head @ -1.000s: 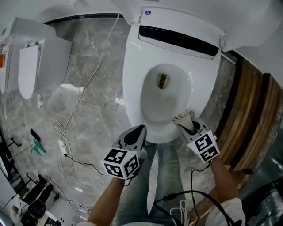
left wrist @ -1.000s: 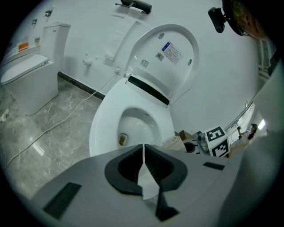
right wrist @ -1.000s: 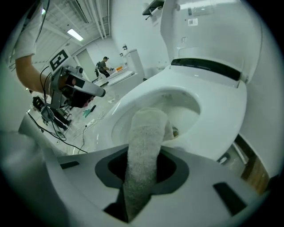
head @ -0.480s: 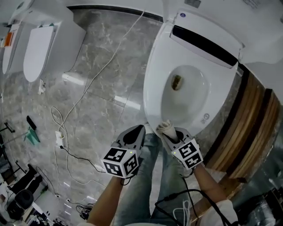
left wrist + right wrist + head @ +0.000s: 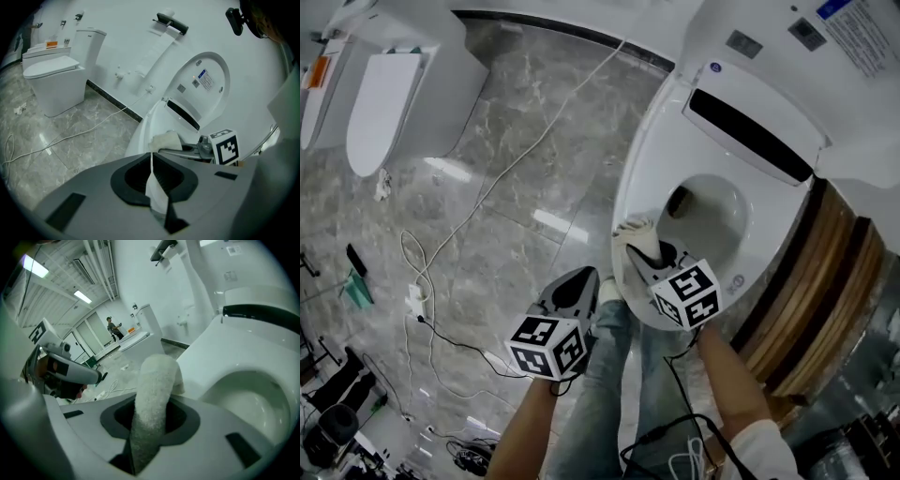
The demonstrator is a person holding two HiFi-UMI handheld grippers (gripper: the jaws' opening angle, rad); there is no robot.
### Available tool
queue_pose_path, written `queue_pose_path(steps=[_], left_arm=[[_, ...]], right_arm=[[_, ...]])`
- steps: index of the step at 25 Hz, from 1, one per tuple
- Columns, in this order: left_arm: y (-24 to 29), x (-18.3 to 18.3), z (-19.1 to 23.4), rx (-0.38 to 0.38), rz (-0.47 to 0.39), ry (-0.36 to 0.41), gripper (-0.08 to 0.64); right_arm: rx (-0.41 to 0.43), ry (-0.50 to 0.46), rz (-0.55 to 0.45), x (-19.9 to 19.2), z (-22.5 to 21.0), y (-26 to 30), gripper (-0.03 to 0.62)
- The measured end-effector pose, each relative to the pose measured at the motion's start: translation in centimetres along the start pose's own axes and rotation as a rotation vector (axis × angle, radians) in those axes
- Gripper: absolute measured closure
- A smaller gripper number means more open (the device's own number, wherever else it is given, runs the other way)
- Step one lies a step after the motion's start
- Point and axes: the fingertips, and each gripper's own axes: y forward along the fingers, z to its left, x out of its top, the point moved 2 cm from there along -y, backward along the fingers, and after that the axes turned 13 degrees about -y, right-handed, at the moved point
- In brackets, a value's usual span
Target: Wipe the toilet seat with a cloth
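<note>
White cloth (image 5: 638, 234) rests on the seat (image 5: 627, 183) of the toilet, on the rim at the left side of the bowl (image 5: 717, 220). The right gripper (image 5: 645, 255) holds it. Its fingers (image 5: 213, 439) pinch the cloth tight, and the fluffy end sticks out past them. The gripper leans over the front left part of the seat.

The left gripper (image 5: 581, 278) hangs just beside the right one, near the front edge of the seat and not on it. Its fingers (image 5: 133, 177) are pressed together and hold nothing. It is over the person's leg (image 5: 605, 394) in blue jeans.

The lid (image 5: 787, 52) stands up behind the bowl. A dark strip (image 5: 755, 136) runs across the back of the seat.

The floor (image 5: 502, 202) is grey stone with pale veins. A thin white cable (image 5: 528, 141) lies across it. A second toilet (image 5: 389, 98) with its lid down stands well apart, at the top left. Brown wooden slats (image 5: 811, 291) run along the right side of the toilet.
</note>
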Motion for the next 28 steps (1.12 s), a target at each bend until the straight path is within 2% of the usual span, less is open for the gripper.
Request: queue_pose_path(steps=[4,9,15,20,24,28], left_arm=[[1.3,1.7,0.3,0.002,0.004,0.013,0.534],[3.3,3.2,0.0,0.012,0.012,0.022,0.534],[5.4,3.6,-2.1,0.000,0.041,0.031,0.532],[6.9,2.9,-5.0,-0.050,0.066,0.031,0.534],[7.9,2.2,-7.9,-0.115,0.085,0.058,0.534],[8.9,1.0,-10.7,-0.159,0.111,0.097,0.532]], right_arm=[[-0.064,-0.020,-0.023,2.9,-4.9,0.8,0.494],[-0.175,0.042,-0.052,5.8,-12.4,1.1,0.494],[-0.309,0.261,-0.079,6.0,-19.0,-1.1,0.494],[-0.471,0.463,-0.130,3.0,-22.5,-7.1,0.494],[-0.586,0.630,-0.098,-3.4,-23.7,-13.2,0.494],[-0.734,0.739,-0.078,-9.2,-25.2,-20.9,0.494]])
